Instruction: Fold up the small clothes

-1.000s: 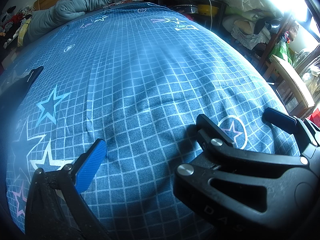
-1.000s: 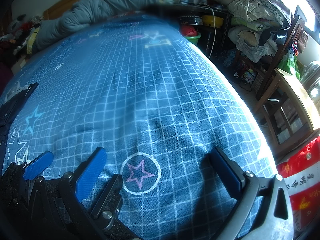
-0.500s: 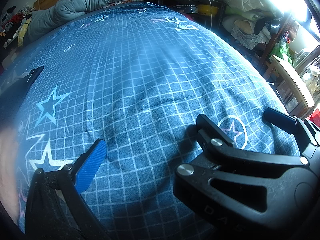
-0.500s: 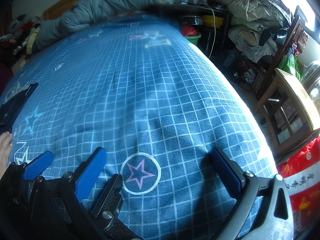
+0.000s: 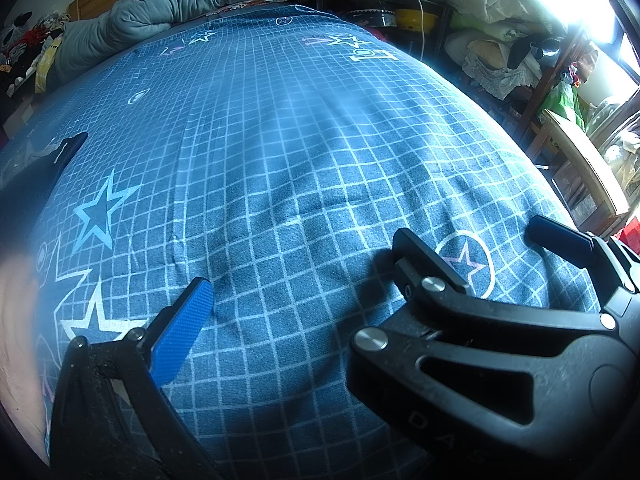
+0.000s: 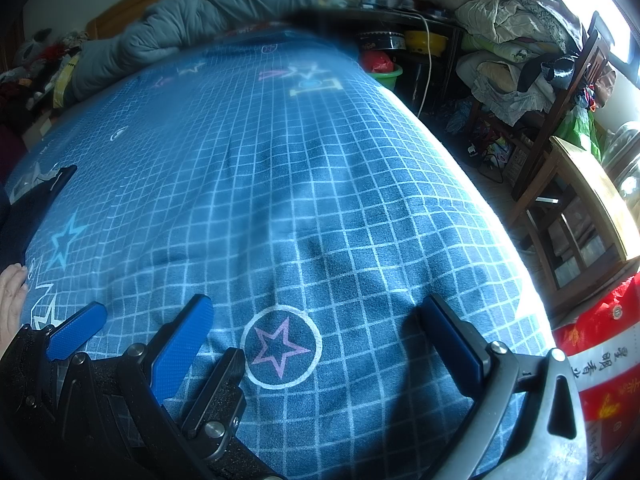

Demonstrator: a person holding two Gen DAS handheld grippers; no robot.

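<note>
Both grippers rest side by side on a blue grid-patterned bedsheet (image 5: 300,140) with star prints. My left gripper (image 5: 300,272) is open and empty; one blue pad (image 5: 180,328) shows at lower left. My right gripper (image 6: 320,336) is open and empty, jaws wide around a circled star print (image 6: 282,346). It shows in the left wrist view (image 5: 492,256) as a black frame at right. A dark garment (image 5: 36,176) lies at the bed's left edge, also in the right wrist view (image 6: 28,208). A bare hand (image 6: 10,300) is near it.
A rolled grey duvet (image 5: 180,12) lies at the bed's far end. A cluttered dark table (image 6: 400,36) stands beyond the bed. Piled bedding (image 6: 512,48), a wooden chair (image 6: 568,208) and a red bag (image 6: 600,368) line the right side past the bed's edge.
Both grippers have stayed still. A bare hand has come into view at the left edge, near the dark garment.
</note>
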